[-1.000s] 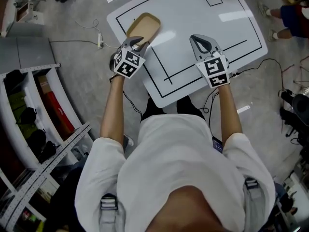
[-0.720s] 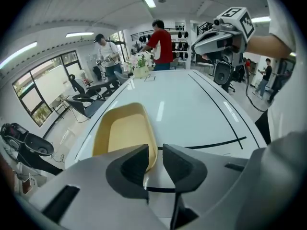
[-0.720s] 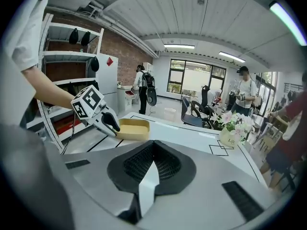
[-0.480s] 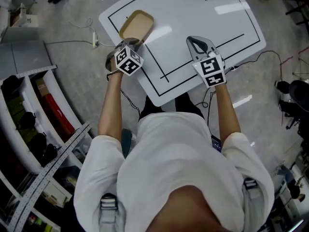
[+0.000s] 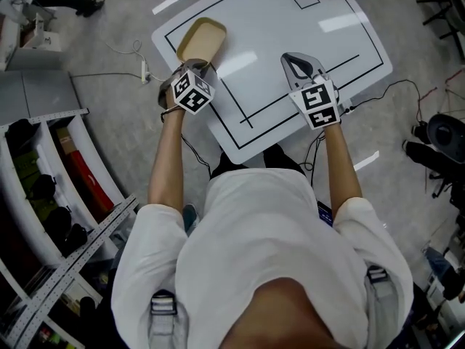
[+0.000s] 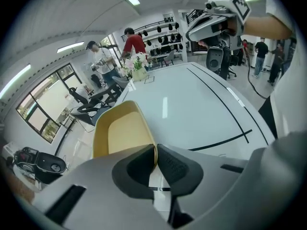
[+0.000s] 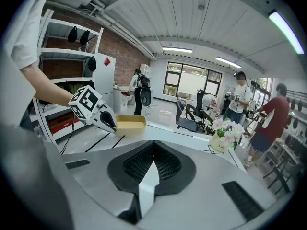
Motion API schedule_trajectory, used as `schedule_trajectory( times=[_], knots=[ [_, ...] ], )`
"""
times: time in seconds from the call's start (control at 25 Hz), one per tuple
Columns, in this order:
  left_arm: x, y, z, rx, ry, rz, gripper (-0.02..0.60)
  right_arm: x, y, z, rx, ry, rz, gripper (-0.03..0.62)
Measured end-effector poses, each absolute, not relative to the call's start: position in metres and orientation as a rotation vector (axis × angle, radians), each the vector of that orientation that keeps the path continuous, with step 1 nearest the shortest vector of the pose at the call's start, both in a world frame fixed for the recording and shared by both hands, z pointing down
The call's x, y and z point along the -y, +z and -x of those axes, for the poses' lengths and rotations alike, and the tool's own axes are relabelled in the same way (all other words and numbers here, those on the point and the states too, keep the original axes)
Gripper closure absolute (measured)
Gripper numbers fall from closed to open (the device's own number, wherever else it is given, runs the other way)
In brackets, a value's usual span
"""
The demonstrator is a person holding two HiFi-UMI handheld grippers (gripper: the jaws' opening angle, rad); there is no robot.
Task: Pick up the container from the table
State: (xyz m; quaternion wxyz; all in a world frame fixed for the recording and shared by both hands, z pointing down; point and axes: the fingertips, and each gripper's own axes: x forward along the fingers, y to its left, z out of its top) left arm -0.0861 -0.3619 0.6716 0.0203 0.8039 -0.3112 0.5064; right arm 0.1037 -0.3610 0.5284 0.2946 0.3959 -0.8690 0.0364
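Observation:
A shallow yellow container [image 5: 200, 38] lies at the left end of the white table [image 5: 290, 27]. My left gripper [image 5: 197, 68] is shut on its near rim; in the left gripper view the pads pinch the thin yellow wall [image 6: 122, 131] at the gripper's tips [image 6: 156, 159]. Whether the container is off the table, I cannot tell. My right gripper [image 5: 301, 62] hovers over the table's near right part, shut with nothing between its jaws [image 7: 153, 159]. The right gripper view shows the container [image 7: 130, 123] and the left gripper [image 7: 106, 120] to the left.
Black lines are marked on the table [image 5: 247, 115]. A flower vase [image 7: 224, 139] stands at the far end. Several people [image 7: 268, 123] and chairs are beyond the table. Shelving [image 5: 43, 166] fills the left; a power strip [image 5: 145, 67] and cables lie on the floor.
The head view has shifted slightly. My left gripper has stayed at the container's near rim and closed tighter on it. The right gripper has kept its place over the table.

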Motion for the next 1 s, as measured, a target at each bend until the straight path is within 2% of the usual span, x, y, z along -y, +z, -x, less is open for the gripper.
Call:
schedule_trajectory(
  times=[0.4,1.0],
  knots=[
    [0.381,0.540,0.109,1.315,1.419,-2.625,0.546,0.381,0.439,-0.097,2.363,-0.118,-1.136,0.579],
    [0.344,0.351,0.128,1.733,0.919,-2.852,0.548,0.368,0.306,-0.073,2.499,-0.406,-1.210,0.579]
  ],
)
